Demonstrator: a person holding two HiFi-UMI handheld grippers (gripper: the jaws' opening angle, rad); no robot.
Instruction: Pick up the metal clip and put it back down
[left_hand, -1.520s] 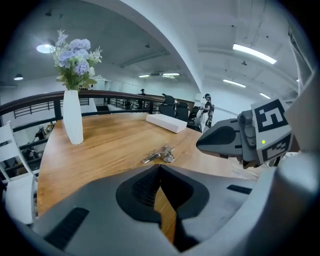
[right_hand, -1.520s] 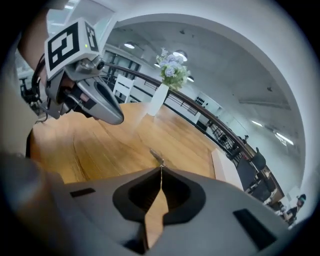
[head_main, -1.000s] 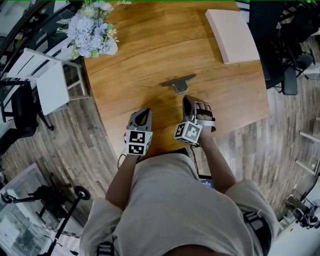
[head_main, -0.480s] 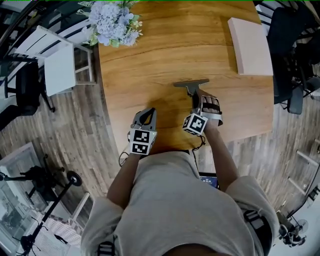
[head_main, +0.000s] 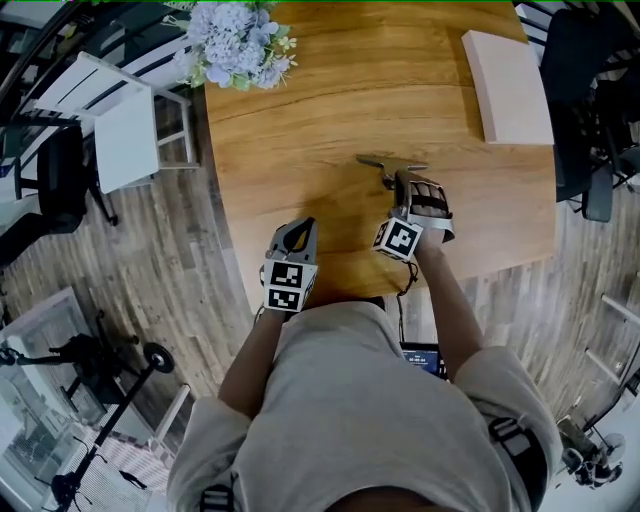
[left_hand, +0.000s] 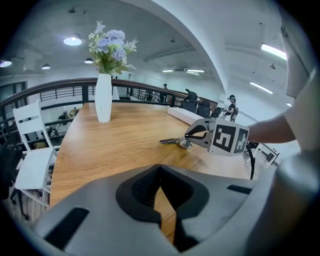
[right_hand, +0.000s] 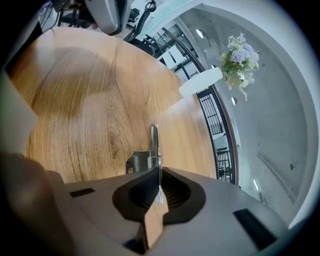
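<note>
The metal clip (head_main: 384, 163) lies on the wooden table (head_main: 300, 110), a little right of centre. My right gripper (head_main: 402, 181) has just been closing, and the clip's thin handle (right_hand: 153, 142) runs straight between its jaws, which are now shut on it. The left gripper view shows the same clip (left_hand: 174, 142) at the right gripper's (left_hand: 193, 135) tip, low over the wood. My left gripper (head_main: 299, 229) hovers near the table's front edge, left of the clip, with its jaws shut (left_hand: 160, 168) on nothing.
A white vase of pale flowers (head_main: 238, 40) stands at the table's far left. A flat pale pink box (head_main: 508, 85) lies at the far right. A white chair (head_main: 125, 135) stands beside the table's left edge, and a dark office chair (head_main: 590, 120) at its right.
My right gripper moved forward from just behind the clip onto it and now grips its handle. The left gripper has stayed near the front edge.
</note>
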